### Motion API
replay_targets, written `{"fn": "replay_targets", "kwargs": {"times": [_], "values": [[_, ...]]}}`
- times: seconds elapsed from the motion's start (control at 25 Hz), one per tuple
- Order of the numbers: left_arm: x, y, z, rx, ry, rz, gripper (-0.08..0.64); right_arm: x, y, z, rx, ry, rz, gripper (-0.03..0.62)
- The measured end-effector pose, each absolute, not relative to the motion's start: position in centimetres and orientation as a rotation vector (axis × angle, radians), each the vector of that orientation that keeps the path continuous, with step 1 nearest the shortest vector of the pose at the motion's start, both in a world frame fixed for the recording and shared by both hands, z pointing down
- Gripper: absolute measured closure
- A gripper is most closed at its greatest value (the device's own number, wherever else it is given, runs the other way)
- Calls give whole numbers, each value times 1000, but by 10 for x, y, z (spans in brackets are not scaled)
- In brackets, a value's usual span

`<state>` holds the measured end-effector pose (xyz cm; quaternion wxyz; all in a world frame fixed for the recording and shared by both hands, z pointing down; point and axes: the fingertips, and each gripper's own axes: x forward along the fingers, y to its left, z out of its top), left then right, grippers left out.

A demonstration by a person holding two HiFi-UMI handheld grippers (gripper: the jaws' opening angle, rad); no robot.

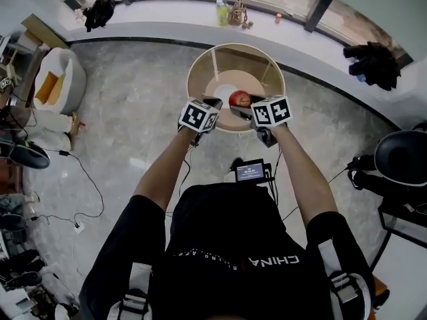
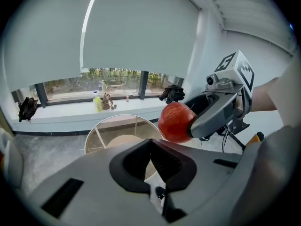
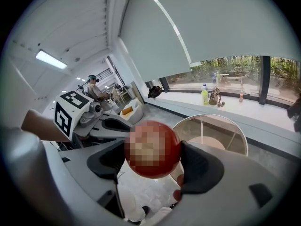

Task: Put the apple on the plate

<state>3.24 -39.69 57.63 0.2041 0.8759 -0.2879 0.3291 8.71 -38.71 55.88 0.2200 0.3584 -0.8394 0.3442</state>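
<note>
Round glass counter (image 1: 202, 72) below: my right tongs (image 3: 153, 158) clamp the glossy red apple (image 1: 239, 99) in the air by the small white plate (image 1: 222, 92). Left tongs (image 2: 151, 147) pinched together, empty. Release off-centre and it could roll off the glass.

One apple (image 1: 239, 99), one plate (image 1: 223, 92) and one round glass table (image 1: 200, 65) are recorded. Two grippers are counted: the left gripper (image 2: 151, 160) and the right gripper (image 3: 151, 161). On the windowsill (image 1: 167, 12), one yellow-green bottle (image 1: 221, 12) and two dark clothing bundles are noted, a left bundle (image 1: 99, 11) and a right bundle (image 1: 373, 62); one white armchair (image 1: 63, 79) is entered.
</note>
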Motion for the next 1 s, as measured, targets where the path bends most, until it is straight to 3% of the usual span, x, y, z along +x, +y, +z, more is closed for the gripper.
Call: {"fn": "replay_targets", "kwargs": {"times": [1.0], "values": [[9, -485, 587, 2441, -693, 914, 543, 67, -471, 575, 1049, -2263, 1026, 225]]}}
